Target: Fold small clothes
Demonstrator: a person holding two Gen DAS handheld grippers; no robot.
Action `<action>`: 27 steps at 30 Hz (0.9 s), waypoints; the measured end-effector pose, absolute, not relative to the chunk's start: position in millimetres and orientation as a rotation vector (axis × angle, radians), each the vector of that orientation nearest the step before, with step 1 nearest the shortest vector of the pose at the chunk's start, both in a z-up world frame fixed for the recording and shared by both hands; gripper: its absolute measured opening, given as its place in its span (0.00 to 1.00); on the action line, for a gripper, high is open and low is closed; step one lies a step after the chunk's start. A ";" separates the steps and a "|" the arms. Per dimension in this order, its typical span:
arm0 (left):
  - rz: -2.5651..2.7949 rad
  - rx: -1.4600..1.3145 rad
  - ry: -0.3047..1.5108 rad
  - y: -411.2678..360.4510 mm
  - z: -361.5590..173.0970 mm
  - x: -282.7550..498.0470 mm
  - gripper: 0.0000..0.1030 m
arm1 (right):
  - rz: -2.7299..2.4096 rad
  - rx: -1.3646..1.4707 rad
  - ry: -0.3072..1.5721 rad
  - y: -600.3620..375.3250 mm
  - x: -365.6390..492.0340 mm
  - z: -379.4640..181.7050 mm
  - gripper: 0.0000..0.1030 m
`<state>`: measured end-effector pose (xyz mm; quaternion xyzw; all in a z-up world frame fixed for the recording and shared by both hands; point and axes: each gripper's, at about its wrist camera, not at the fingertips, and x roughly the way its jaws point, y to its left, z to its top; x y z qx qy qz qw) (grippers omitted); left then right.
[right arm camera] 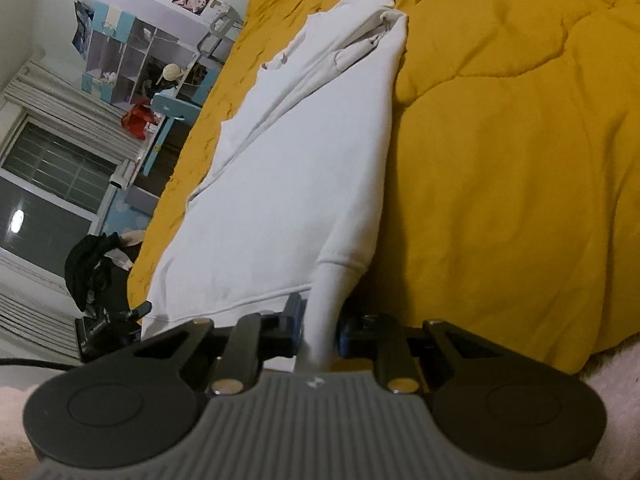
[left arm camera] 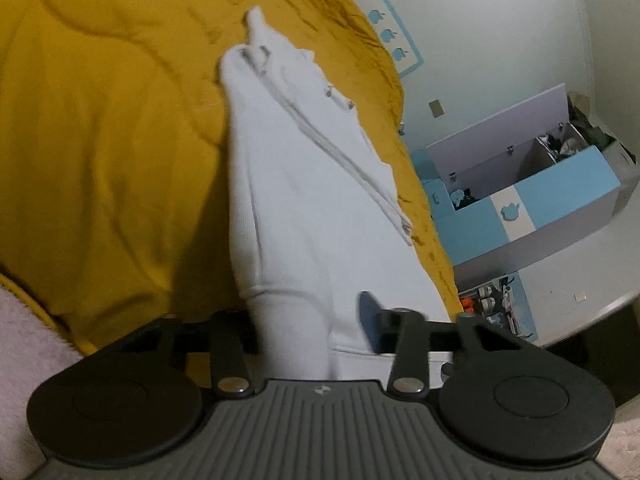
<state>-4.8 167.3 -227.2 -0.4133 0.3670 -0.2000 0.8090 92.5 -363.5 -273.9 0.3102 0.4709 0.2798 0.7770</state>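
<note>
A white hooded sweatshirt (left arm camera: pixel 304 184) lies stretched out on a mustard-yellow quilt (left arm camera: pixel 100 120), hood and drawstrings at the far end. My left gripper (left arm camera: pixel 312 332) is shut on one near corner of its ribbed hem; the left finger is hidden behind the cloth. In the right wrist view the same sweatshirt (right arm camera: pixel 304 152) runs away from me over the quilt (right arm camera: pixel 520 160). My right gripper (right arm camera: pixel 320 334) is shut on the other hem corner, a bunched fold pinched between its fingers. Both near corners are lifted slightly.
To the left gripper's right stand a white wall and an open blue-and-white toy chest (left arm camera: pixel 532 196). To the right gripper's left are shelves (right arm camera: pixel 140 60), a window (right arm camera: pixel 52 184) and dark clothes (right arm camera: pixel 96 268). A pale fluffy blanket (left arm camera: pixel 24 340) lies at the near edge.
</note>
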 end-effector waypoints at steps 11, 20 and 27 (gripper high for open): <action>-0.425 -0.930 0.796 163.1 -226.8 3.1 0.21 | 0.635 0.718 0.999 -367.9 93.0 -267.0 0.05; -0.369 -0.924 0.789 167.2 -229.8 0.2 0.11 | 0.616 0.644 1.032 -359.2 90.3 -266.8 0.04; -0.388 -1.008 0.730 174.1 -230.2 2.4 0.10 | 0.672 0.814 0.918 -375.7 95.0 -255.5 0.03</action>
